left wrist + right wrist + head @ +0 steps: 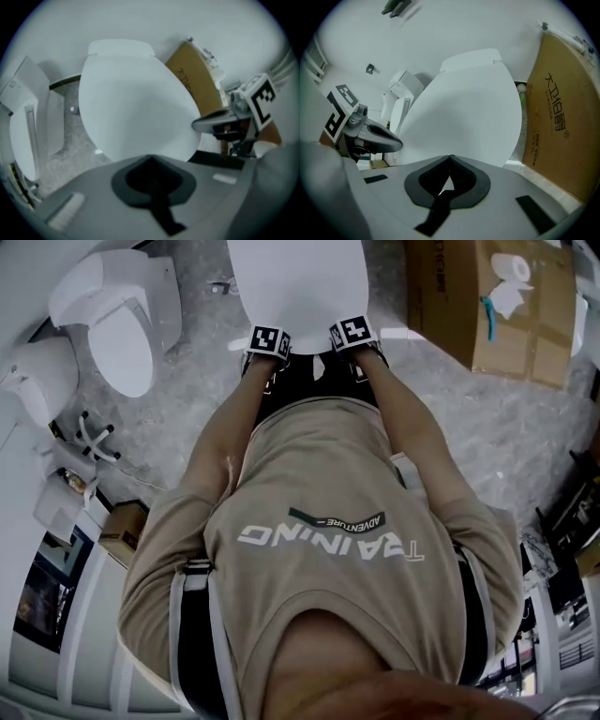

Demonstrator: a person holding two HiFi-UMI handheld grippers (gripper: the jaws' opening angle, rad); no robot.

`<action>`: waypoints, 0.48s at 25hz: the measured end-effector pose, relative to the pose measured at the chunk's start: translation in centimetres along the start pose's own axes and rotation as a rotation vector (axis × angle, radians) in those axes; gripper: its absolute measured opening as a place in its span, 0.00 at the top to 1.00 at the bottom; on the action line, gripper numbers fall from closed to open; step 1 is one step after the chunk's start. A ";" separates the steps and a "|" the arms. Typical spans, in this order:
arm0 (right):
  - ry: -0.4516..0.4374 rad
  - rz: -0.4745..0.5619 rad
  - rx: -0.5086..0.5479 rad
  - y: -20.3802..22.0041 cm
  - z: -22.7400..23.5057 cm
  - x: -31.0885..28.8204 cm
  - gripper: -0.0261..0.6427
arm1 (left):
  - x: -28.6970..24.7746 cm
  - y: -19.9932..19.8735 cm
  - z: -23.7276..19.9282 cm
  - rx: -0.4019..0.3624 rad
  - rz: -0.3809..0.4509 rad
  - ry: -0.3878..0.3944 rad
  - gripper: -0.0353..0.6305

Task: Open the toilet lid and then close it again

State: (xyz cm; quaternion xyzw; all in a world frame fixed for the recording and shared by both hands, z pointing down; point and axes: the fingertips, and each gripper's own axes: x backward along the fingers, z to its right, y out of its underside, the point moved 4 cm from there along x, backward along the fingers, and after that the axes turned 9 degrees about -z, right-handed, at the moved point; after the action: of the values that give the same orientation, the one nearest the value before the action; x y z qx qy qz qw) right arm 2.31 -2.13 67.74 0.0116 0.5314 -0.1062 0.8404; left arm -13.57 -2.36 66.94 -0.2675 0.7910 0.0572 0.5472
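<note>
The white toilet lid (298,282) lies down over the bowl straight ahead of the person. Both grippers sit side by side at its near edge, marker cubes up. In the head view my left gripper (267,343) is at the lid's front left and my right gripper (354,332) at its front right; the fingertips are hidden there. In the left gripper view the lid (136,103) fills the middle, and the left gripper (150,158) has its jaws together just before the rim. In the right gripper view the lid (464,117) rises behind the shut right gripper (450,158). Nothing shows between either pair of jaws.
A second white toilet (117,320) stands at the left on the grey speckled floor (197,381). A large cardboard box (492,306) with a paper roll on it stands close at the right of the lid, also the cardboard box (558,117). The person's back fills the middle.
</note>
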 end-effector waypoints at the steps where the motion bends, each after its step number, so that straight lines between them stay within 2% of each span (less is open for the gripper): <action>1: -0.019 -0.002 -0.011 0.3 0.4 -0.6 0.94 | -0.5 0.2 0.0 0.025 0.011 0.006 0.94; 5: -0.064 -0.002 -0.040 1.2 2.2 -2.5 0.94 | -3.2 0.3 0.3 0.063 0.056 -0.003 0.94; 12: -0.081 0.020 -0.056 2.6 3.3 -5.6 0.94 | -6.8 1.0 -0.5 0.117 0.060 -0.001 0.94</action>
State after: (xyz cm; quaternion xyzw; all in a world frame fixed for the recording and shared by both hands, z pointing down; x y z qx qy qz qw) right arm 3.47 0.89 73.97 -0.0110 0.4996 -0.0830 0.8622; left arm -12.74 0.74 73.08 -0.2115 0.8004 0.0274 0.5603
